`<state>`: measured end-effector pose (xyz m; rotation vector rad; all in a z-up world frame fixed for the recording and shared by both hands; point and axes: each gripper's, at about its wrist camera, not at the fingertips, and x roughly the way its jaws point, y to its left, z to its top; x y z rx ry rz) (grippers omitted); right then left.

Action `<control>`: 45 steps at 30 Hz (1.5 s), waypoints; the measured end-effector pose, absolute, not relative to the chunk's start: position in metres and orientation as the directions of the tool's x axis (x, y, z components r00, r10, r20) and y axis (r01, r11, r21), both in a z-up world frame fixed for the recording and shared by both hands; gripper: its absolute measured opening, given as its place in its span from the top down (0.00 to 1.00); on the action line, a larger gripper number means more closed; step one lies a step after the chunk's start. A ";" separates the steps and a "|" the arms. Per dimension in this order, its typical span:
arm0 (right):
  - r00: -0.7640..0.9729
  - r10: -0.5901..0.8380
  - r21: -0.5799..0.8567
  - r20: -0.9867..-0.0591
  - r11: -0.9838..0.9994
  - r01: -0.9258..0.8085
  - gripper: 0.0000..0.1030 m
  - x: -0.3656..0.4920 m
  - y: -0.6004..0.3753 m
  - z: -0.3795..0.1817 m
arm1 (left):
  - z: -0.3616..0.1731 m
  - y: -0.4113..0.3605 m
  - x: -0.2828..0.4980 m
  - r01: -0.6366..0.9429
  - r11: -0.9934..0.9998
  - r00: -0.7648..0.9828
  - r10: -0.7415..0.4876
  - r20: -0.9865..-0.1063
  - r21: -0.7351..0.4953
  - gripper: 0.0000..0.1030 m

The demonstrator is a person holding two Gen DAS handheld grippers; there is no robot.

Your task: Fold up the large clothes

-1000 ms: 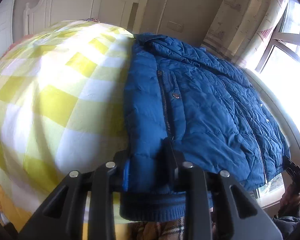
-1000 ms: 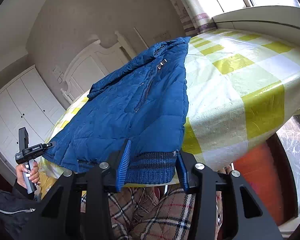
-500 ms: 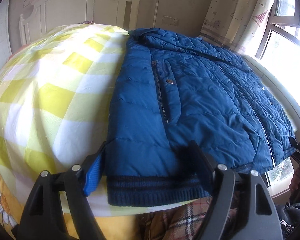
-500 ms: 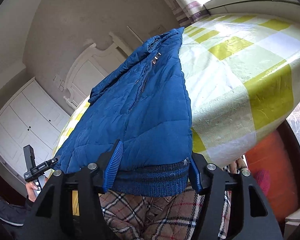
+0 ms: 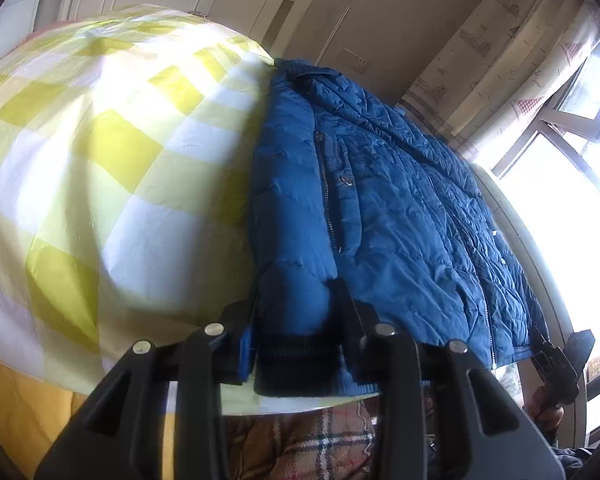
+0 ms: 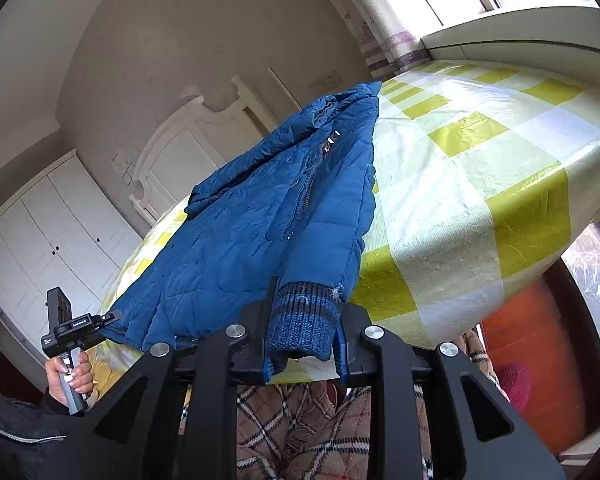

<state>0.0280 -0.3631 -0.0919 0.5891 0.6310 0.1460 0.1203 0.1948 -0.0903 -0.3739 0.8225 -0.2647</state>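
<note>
Now both grippers are biting the jacket hem

Standing by the bed, watching. Blue quilted jacket [image 5: 384,216] is lying flat on the yellow checked bedspread [image 5: 112,184], collar toward the headboard [image 6: 188,148], ribbed hem hanging at the near edge. Left gripper [image 5: 296,328] is closing, its pads pressing the hem corner between them. Right gripper [image 6: 304,332] is closing too, pinching the knitted hem band at the other corner. To go well, I'd judge both bites are needing full cloth thickness, and any lift level and together. No containers are showing anywhere
</note>
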 end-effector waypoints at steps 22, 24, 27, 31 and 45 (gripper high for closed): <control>0.805 0.325 0.573 -0.496 0.819 0.023 0.65 0.040 -0.367 -0.091 | -0.086 0.174 0.127 0.126 0.922 0.642 -0.357 -0.679 -0.366 0.53; 0.808 0.293 0.524 -0.511 0.852 0.023 0.75 0.037 -0.362 -0.088 | -0.087 0.171 0.126 0.134 0.929 0.639 -0.347 -0.686 -0.345 0.71; 0.813 0.274 0.481 -0.513 0.877 0.008 0.82 0.027 -0.355 -0.079 | -0.082 0.169 0.115 0.145 0.945 0.662 -0.314 -0.681 -0.294 0.82; 0.783 0.270 0.400 -0.561 0.916 -0.030 0.83 -0.003 -0.346 -0.072 | -0.069 0.161 0.079 0.195 0.963 0.669 -0.268 -0.693 -0.184 0.84; 0.809 0.239 0.161 -0.537 0.970 -0.180 0.83 -0.067 -0.303 -0.005 | -0.028 0.159 0.003 0.289 0.950 0.727 -0.299 -0.617 -0.120 0.84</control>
